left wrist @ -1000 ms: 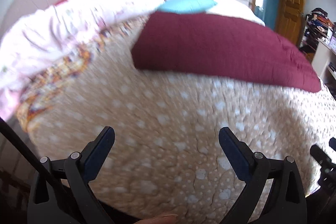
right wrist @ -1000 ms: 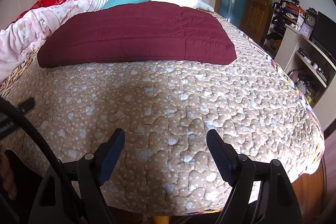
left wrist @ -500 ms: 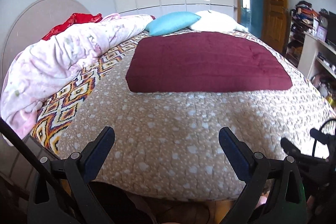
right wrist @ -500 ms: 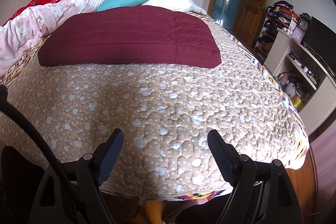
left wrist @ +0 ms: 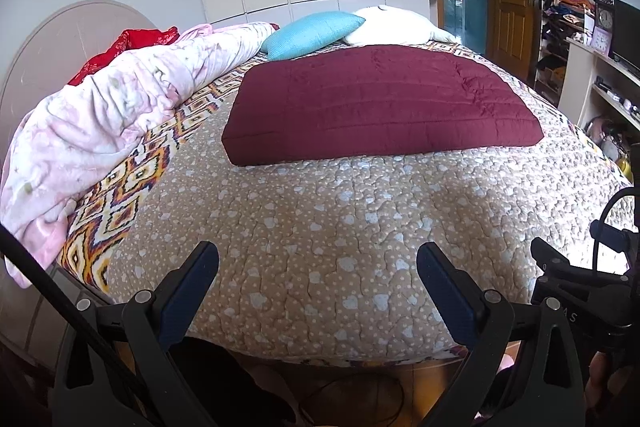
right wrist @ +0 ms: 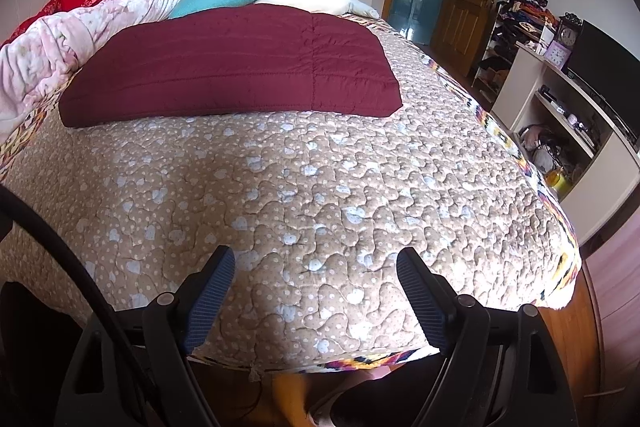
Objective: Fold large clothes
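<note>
I hold my left gripper and right gripper spread wide, both empty, above the bedspread. The folded maroon quilted garment lies well ahead of them.

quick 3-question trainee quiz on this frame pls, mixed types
1. True or false: the left gripper is shut on the maroon quilted garment.
2. What lies just behind the garment, at the far end of the bed? A) teal pillow B) laptop C) basket
3. Fill in: the right gripper's jaws are ____.

Key: 1 false; 2 A; 3 open.
</note>
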Demonstrator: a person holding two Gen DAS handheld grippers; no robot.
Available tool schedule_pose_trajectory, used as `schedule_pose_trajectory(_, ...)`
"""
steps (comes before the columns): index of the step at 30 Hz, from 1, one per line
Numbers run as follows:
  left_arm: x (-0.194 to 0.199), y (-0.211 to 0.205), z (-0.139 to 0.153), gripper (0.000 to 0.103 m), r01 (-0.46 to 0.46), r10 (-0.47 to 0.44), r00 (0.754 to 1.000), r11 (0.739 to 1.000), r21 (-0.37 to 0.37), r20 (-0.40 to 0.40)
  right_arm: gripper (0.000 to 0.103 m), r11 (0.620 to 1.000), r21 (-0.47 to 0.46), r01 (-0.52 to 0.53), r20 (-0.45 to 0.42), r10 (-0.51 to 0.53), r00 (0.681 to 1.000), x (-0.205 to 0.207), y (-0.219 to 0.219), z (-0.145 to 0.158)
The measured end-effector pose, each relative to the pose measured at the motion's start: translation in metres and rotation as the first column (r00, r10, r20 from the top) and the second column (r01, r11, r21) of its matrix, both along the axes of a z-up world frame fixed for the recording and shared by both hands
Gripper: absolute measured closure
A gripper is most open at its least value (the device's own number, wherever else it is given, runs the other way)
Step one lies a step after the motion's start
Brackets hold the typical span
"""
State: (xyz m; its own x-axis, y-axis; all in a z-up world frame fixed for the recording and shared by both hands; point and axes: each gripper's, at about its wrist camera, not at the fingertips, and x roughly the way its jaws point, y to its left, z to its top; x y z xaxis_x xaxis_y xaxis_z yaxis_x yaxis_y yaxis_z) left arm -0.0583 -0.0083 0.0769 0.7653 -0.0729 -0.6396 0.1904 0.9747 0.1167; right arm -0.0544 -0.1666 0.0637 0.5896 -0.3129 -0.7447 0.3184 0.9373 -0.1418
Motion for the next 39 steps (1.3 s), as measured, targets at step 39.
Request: schedule_pose_trajectory(39, 0.01, 0.009, -0.019, 0.004, -0.028, 0.028, 0.994, 1.0, 0.006, -0.103, 0.015, 1.0, -0.002, -0.03, -0.067, 0.03, 0.997, 0.004, 0.009, -0.02)
